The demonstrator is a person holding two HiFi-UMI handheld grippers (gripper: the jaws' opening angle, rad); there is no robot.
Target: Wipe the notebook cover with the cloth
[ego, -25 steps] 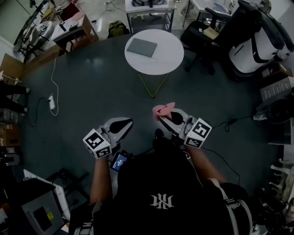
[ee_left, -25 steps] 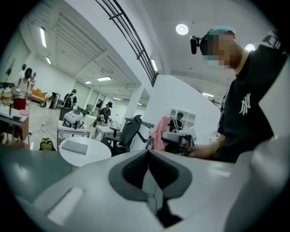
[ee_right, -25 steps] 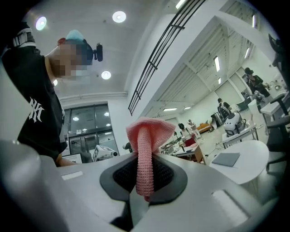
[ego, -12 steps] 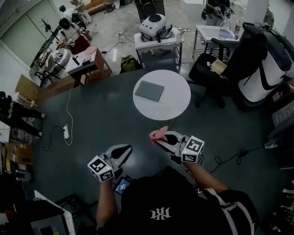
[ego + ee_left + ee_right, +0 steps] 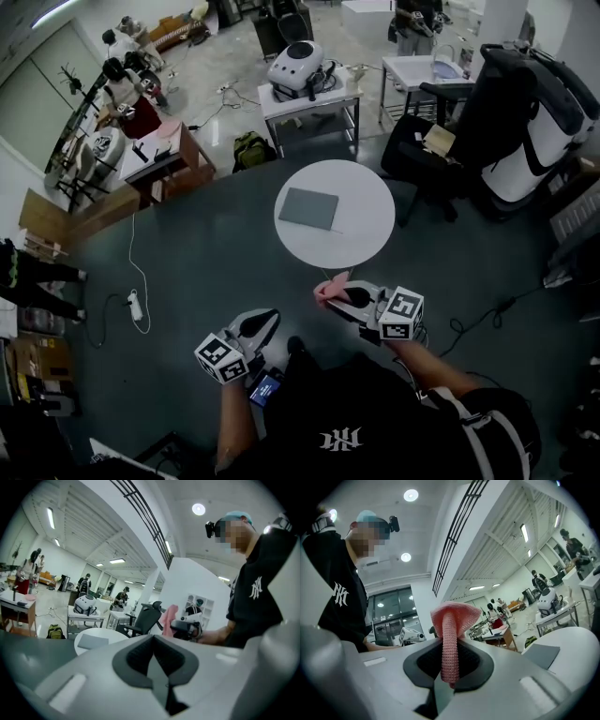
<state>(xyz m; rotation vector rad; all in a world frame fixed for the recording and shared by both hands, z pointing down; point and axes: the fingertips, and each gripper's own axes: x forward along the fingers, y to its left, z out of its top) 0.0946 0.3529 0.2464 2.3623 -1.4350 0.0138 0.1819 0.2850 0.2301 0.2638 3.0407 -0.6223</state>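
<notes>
The notebook (image 5: 308, 208) lies closed and flat on the round white tabletop (image 5: 364, 239), a little left of its middle with nothing else on it, so its grey cover is fully open to a wipe. The pink knitted cloth (image 5: 327, 289) is not there yet. It sits in the right gripper (image 5: 339, 294), well short of the tabletop, over the dark floor (image 5: 187, 262) in front of the person. That gripper's fingers (image 5: 423, 660) are closed tight on a narrow fold of the cloth, and the rest fans out past the tips — as I read it, a loose end left free to be dragged across the cover. The left gripper (image 5: 266, 321) hangs beside it, its fingers (image 5: 136, 654) pressed together with nothing between them — probably kept free to steady the notebook. No wiping has begun.
</notes>
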